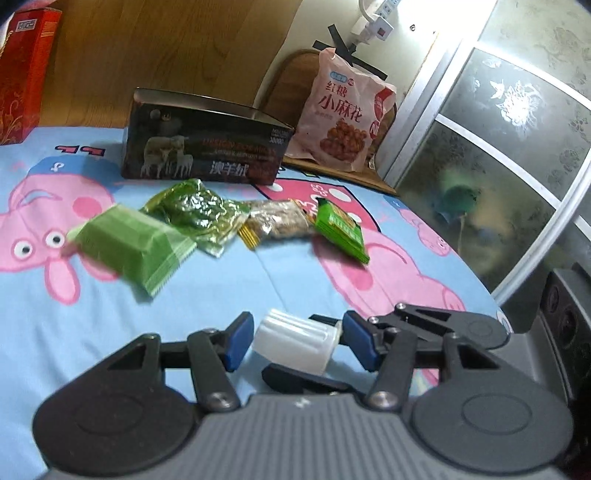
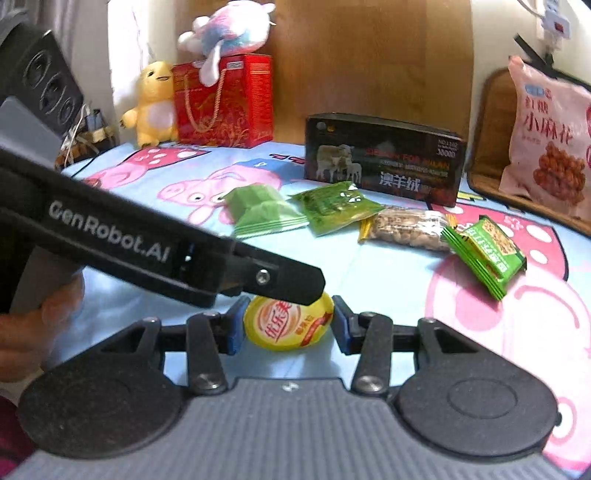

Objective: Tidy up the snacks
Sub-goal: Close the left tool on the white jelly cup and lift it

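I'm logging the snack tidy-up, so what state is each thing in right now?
Cup: lid on, gripped from two sides.
Left claw: shut on the cup.
Right claw: shut on the cup.
Dark box: upright, top open.
Pink snack bag: standing, leaning back.
Pale green packet: lying flat, sealed.
Peanut packet: lying flat, sealed.
Red gift bag: upright, plush toy on top.

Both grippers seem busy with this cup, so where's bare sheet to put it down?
Free: the sheet between the cup and the snack row, nearer than the green wafer pack. Crowded: the row before the dark box.
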`<act>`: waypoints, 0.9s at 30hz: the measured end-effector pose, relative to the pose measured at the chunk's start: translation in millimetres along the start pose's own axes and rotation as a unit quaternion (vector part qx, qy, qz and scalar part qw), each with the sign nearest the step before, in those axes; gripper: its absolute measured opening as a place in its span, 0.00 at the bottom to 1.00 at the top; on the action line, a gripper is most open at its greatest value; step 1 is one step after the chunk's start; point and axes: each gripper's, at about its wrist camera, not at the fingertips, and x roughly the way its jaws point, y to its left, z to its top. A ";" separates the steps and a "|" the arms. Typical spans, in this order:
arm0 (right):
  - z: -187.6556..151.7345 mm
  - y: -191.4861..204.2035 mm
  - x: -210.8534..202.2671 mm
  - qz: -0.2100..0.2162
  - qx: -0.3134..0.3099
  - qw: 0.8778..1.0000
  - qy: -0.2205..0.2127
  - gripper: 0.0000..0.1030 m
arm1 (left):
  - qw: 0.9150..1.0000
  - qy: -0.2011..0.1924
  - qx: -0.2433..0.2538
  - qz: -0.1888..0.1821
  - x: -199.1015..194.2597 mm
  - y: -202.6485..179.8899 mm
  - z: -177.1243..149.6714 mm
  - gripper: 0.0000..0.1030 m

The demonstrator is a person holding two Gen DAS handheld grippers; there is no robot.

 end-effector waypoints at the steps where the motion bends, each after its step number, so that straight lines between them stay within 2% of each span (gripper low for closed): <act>1: -0.8 0.8 -1.5 0.004 -0.001 1.000 -0.001 0.49 | 1.000 0.002 0.001 0.003 -1.1 -1.1 -2.6 0.51; 3: -4.3 1.7 -3.5 0.012 0.003 1.000 -0.004 0.50 | 1.000 0.002 0.006 0.011 -0.9 -3.8 -6.1 0.51; 8: -10.1 6.2 -9.1 0.000 0.004 1.000 -0.020 0.54 | 0.999 -0.013 0.020 0.044 -11.7 -9.3 -5.1 0.53; 10: -12.1 7.3 -13.8 -0.008 0.005 0.999 -0.031 0.64 | 0.998 -0.022 0.026 0.062 -17.6 -11.1 -3.2 0.55; 18: -17.2 4.8 -19.5 -0.003 0.022 0.999 -0.041 0.69 | 0.994 -0.032 0.023 0.103 -27.5 -8.6 0.2 0.65; 27: -21.7 5.5 -19.4 0.002 0.042 0.999 -0.032 0.73 | 0.990 -0.043 0.025 0.133 -32.7 -6.3 0.8 0.70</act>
